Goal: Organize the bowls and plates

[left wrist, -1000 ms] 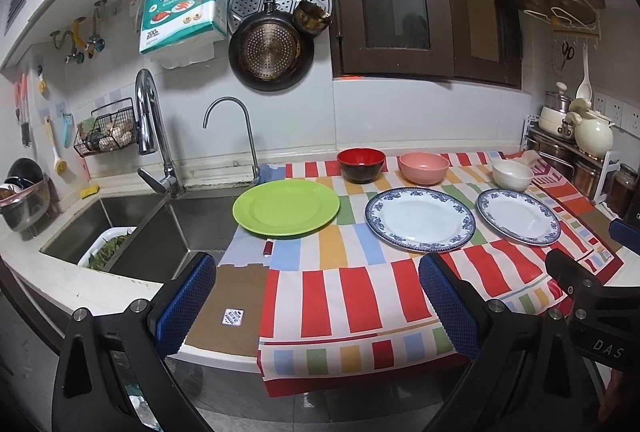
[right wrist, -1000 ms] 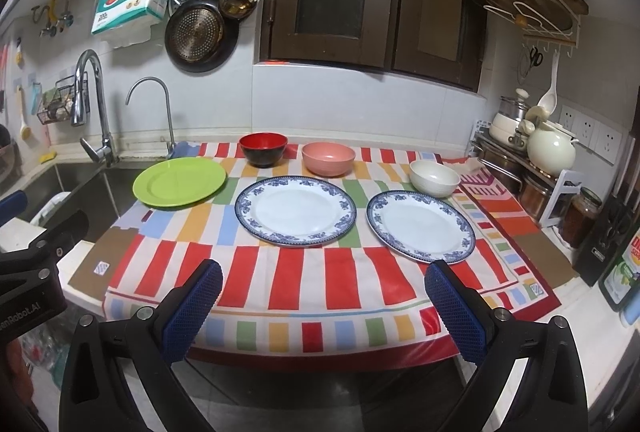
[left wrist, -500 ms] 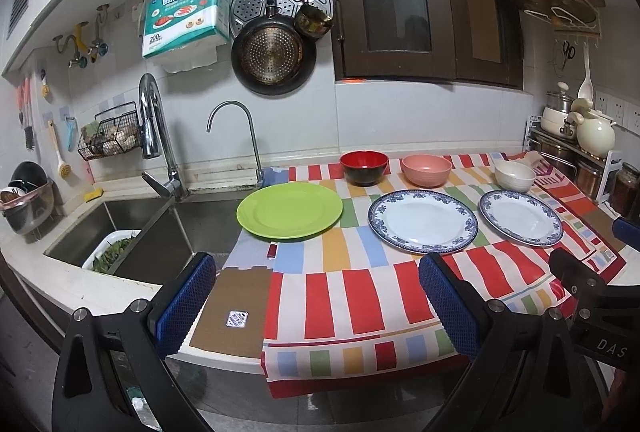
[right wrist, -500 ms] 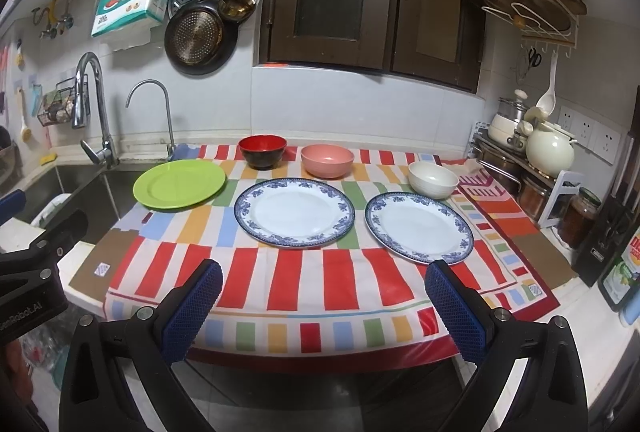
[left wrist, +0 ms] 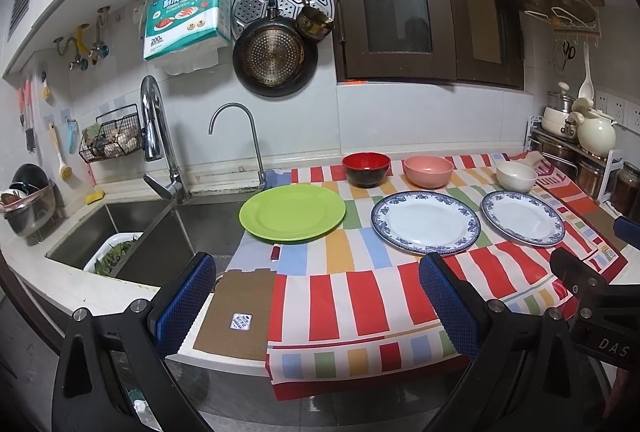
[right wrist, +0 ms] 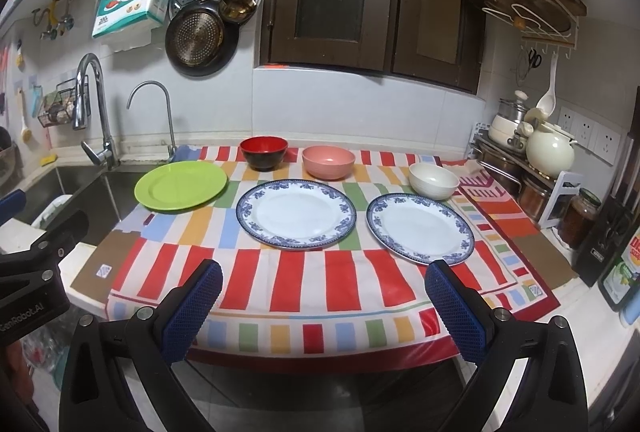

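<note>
Both my grippers, left [left wrist: 316, 296] and right [right wrist: 323, 300], hang before the table [right wrist: 280, 284], jaws wide, holding nothing. Front row: green plate [right wrist: 181, 185], large blue-rimmed plate [right wrist: 296, 213], smaller blue-rimmed plate [right wrist: 420, 228]. Behind: red bowl [right wrist: 264, 153], pink bowl [right wrist: 328, 162], white bowl [right wrist: 433, 181]. All apart.

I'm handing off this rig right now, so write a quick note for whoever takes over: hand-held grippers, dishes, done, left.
Left hand-held gripper: open, empty, short of the counter edge.
Right hand-held gripper: open, empty, same.
Front row on the striped cloth: green plate, large blue-rimmed plate, smaller blue-rimmed plate.
Back row: red bowl, pink bowl, white bowl.
Done: nothing stacked.
Left: everything.
</note>
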`<state>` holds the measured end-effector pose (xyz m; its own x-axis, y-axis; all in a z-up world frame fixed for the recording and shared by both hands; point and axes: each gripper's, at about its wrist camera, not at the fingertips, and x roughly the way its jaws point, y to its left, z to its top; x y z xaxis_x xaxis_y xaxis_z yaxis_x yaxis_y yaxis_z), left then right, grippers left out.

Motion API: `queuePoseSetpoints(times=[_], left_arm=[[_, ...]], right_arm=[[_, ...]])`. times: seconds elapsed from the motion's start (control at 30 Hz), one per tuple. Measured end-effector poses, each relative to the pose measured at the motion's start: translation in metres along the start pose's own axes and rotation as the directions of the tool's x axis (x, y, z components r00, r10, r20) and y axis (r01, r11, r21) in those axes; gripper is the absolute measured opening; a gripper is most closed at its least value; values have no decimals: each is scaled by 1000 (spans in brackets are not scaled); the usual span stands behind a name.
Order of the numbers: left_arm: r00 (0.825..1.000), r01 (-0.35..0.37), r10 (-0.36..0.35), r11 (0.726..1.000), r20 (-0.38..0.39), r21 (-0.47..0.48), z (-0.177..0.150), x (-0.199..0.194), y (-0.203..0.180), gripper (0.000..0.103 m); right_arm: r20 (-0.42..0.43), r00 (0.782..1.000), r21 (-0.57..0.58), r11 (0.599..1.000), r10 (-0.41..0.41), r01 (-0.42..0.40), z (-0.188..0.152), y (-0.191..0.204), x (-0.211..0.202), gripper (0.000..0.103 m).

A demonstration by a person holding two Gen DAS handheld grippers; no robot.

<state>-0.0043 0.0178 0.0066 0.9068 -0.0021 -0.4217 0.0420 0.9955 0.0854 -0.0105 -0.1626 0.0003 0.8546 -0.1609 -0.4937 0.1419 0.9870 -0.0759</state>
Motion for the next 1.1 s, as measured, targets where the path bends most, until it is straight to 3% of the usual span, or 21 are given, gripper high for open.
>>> queuePoseSetpoints(times=[0.6,1.1], left_arm=[[1000,12,-12,1000,-14,5,6,19,4,103],[999,-37,37,999,-35,-3,41,92,-33,103]], right_arm=[[-15,1000,8,1000,7,-7,2,8,9,102],[-9,999,-40,998,42,-43,38,-9,75,102]])
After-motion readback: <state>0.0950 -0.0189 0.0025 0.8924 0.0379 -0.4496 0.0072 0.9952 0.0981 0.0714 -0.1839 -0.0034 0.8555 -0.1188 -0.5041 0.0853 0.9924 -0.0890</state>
